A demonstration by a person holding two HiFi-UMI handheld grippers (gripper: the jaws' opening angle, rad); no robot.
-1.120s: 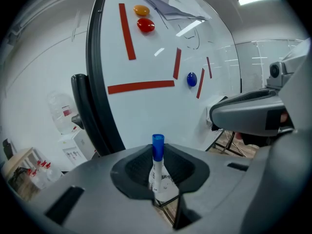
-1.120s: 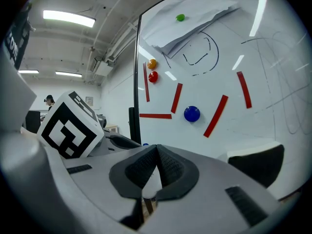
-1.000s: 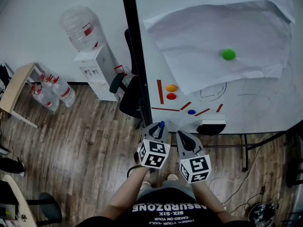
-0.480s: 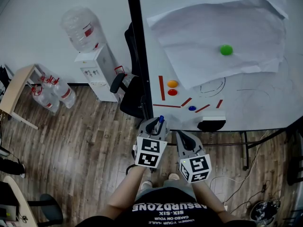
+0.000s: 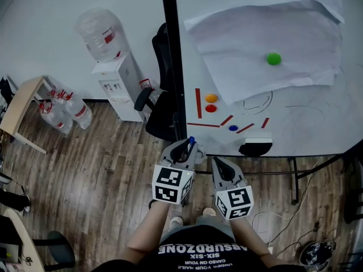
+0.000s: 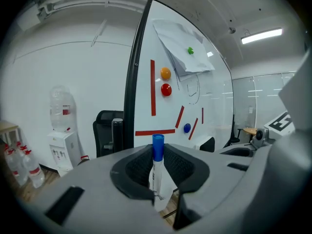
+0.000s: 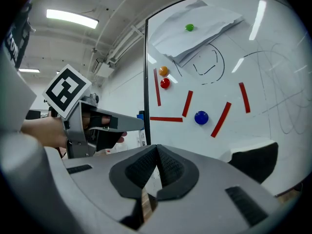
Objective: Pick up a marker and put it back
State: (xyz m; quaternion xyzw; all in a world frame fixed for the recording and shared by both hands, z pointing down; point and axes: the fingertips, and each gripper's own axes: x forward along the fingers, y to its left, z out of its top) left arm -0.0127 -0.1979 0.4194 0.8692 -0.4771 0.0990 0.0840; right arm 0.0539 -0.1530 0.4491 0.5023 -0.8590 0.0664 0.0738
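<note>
Marker [image 6: 157,165], white barrel, blue cap: clamped between the narrow-set jaws of left gripper [image 6: 157,152], cap end poking out past the jaw tips, near lower left corner of whiteboard [image 5: 300,118].
Right gripper [image 7: 157,152]: jaws closed together, nothing between; beside left gripper, in front of whiteboard's bottom edge.
On whiteboard: paper sheet [image 5: 249,44] across upper part, green magnet [image 5: 274,58] on it; orange magnet [image 5: 211,98] and red magnet [image 5: 210,108] below sheet's left corner; blue magnet [image 5: 233,127] lower, among red strips [image 5: 198,102]; eraser [image 5: 256,147] at bottom edge.
Left of whiteboard: black chair [image 5: 161,109], water dispenser [image 5: 116,81].
</note>
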